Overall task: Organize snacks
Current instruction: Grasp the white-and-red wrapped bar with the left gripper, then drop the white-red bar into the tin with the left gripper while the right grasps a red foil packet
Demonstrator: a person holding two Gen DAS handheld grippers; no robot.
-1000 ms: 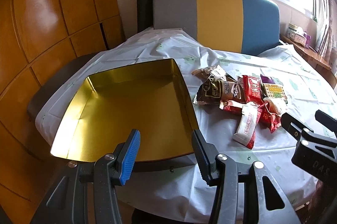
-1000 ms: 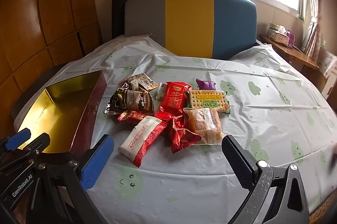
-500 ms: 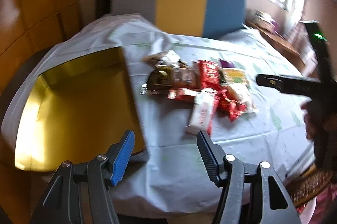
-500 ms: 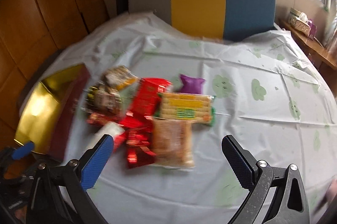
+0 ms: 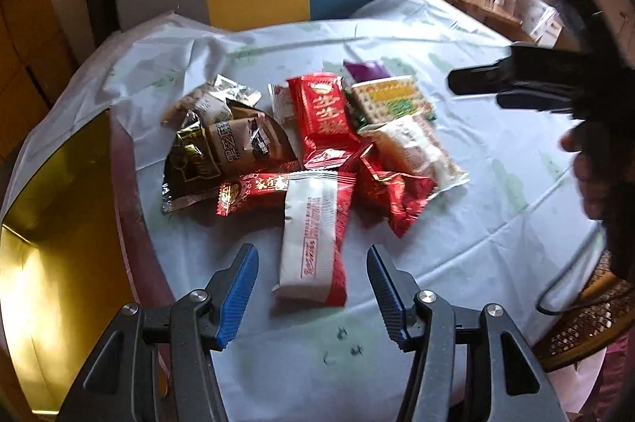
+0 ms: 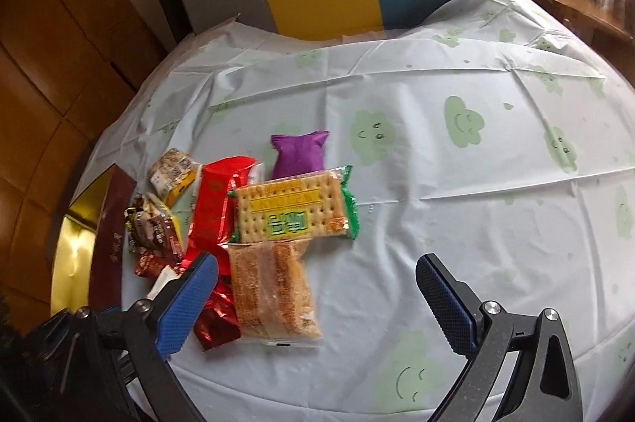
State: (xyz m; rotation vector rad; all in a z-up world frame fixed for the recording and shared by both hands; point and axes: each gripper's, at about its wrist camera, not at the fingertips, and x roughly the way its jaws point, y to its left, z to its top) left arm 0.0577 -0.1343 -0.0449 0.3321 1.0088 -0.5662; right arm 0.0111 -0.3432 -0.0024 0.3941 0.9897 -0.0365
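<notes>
Both grippers poised over snack pile, nothing picked yet
Left gripper (image 5: 311,297) fingers spread wide, empty, straddling white-and-red packet (image 5: 313,235) at near edge of the pile; gold box (image 5: 59,247) just left of pile. Right gripper (image 6: 313,303) wide, empty, above clear pastry pack (image 6: 272,293). Risk: packets overlap, so closing may drag a red neighbour along or crush contents
</notes>
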